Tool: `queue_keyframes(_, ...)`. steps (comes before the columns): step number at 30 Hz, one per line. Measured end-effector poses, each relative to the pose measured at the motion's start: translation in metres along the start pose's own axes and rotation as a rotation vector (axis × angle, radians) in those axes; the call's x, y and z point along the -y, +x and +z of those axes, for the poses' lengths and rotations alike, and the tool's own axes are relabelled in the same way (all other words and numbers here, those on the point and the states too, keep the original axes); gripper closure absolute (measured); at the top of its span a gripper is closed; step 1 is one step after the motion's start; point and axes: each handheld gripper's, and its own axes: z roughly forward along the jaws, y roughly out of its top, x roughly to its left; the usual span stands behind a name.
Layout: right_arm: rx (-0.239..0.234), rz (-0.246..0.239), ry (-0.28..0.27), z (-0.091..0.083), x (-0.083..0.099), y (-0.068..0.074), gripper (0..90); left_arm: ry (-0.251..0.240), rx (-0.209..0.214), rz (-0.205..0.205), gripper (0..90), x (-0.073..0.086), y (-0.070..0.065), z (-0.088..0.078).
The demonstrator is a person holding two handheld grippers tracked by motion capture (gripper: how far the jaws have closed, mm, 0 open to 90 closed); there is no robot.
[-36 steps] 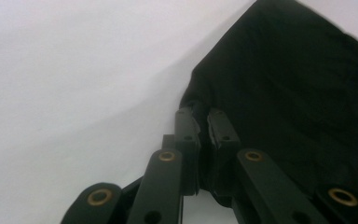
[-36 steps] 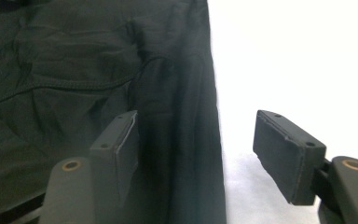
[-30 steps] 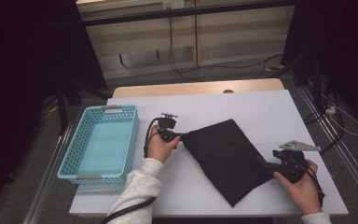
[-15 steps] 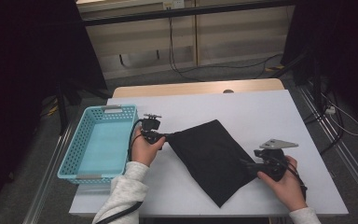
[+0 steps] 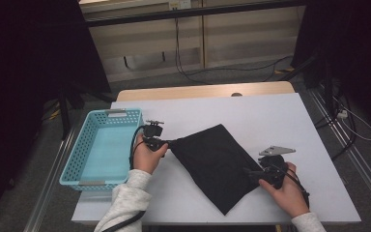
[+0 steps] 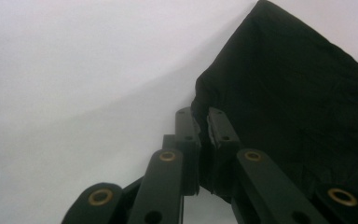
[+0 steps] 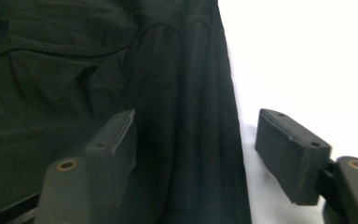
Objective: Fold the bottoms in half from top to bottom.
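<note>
Since the earlier frames both hands and the black cloth (image 5: 212,166) have slid toward the blue basket (image 5: 101,147), and the cloth lies flat on the white desk (image 5: 270,116), just right of the basket. We hold one corner with the left gripper (image 5: 166,143); its fingers (image 6: 186,126) are clamped tight on the fabric. The right gripper (image 5: 251,173) straddles the opposite edge, its fingers (image 7: 114,140) standing apart after closing a little, not yet pinching. To do this well, we judge we should close the right fingers on the hem before lifting, keeping tension even between both corners.
</note>
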Motion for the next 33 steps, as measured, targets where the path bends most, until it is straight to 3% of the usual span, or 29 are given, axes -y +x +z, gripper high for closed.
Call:
queue_keyframes(14, 0.018, 0.035, -0.041, -0.003, 0.007, 0.006, 48.2, 0.008, -0.011, 0.005, 84.6, -0.003, -0.004, 0.002)
queue_keyframes(18, 0.013, 0.055, -0.047, -0.003, 0.006, 0.005, 61.1, 0.011, -0.01, 0.002, 84.5, -0.003, -0.005, 0.006)
queue_keyframes(20, -0.05, 0.069, -0.055, -0.003, 0.007, 0.004, 81.7, 0.011, -0.009, 0.002, 84.3, -0.003, -0.005, 0.008)
queue_keyframes(21, -0.071, 0.075, -0.061, -0.002, 0.008, 0.005, 81.6, 0.011, -0.01, 0.003, 84.3, -0.003, -0.005, 0.008)
queue_keyframes(25, -0.044, 0.027, -0.051, -0.003, 0.005, 0.009, 82.4, 0.01, -0.011, 0.004, 84.1, -0.003, -0.004, 0.01)
queue_keyframes(33, -0.036, 0.029, -0.023, -0.011, 0.003, 0.005, 83.4, 0.009, -0.005, 0.015, 79.6, -0.002, -0.002, 0.014)
